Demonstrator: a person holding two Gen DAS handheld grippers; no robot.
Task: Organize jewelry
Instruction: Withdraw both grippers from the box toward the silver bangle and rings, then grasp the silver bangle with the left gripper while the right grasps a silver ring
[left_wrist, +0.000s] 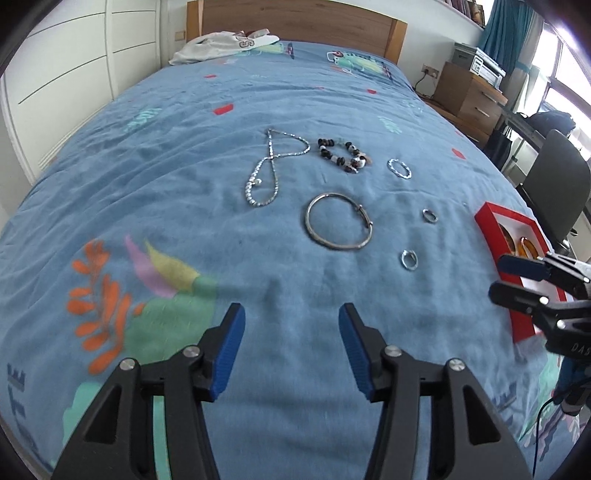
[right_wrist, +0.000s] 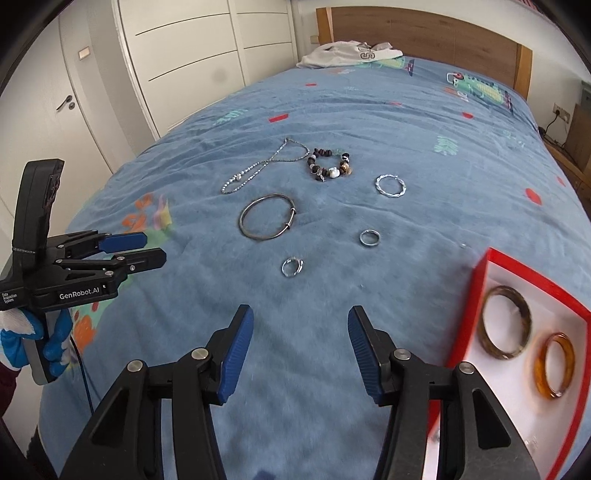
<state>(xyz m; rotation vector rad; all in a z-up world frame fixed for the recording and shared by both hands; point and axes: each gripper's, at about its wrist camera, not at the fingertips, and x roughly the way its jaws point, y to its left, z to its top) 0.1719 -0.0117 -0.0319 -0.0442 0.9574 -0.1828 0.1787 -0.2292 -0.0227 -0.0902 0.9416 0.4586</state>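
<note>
Jewelry lies on a blue bedspread (left_wrist: 184, 192): a silver chain necklace (left_wrist: 271, 162), a beaded bracelet (left_wrist: 341, 155), a twisted silver hoop (left_wrist: 399, 168), a silver bangle (left_wrist: 339, 221) and two small rings (left_wrist: 429, 215) (left_wrist: 409, 259). A red box (right_wrist: 476, 306) at the right holds a brown bangle (right_wrist: 508, 321) and an amber bangle (right_wrist: 554, 365). My left gripper (left_wrist: 291, 349) is open and empty, short of the silver bangle. My right gripper (right_wrist: 301, 350) is open and empty, just left of the box and short of the nearer ring (right_wrist: 292, 266).
White clothing (left_wrist: 221, 44) lies by the wooden headboard (left_wrist: 295, 18). White wardrobe doors (right_wrist: 184, 55) stand left of the bed. A wooden nightstand (left_wrist: 467, 96) and a dark chair (left_wrist: 554, 184) stand at the right.
</note>
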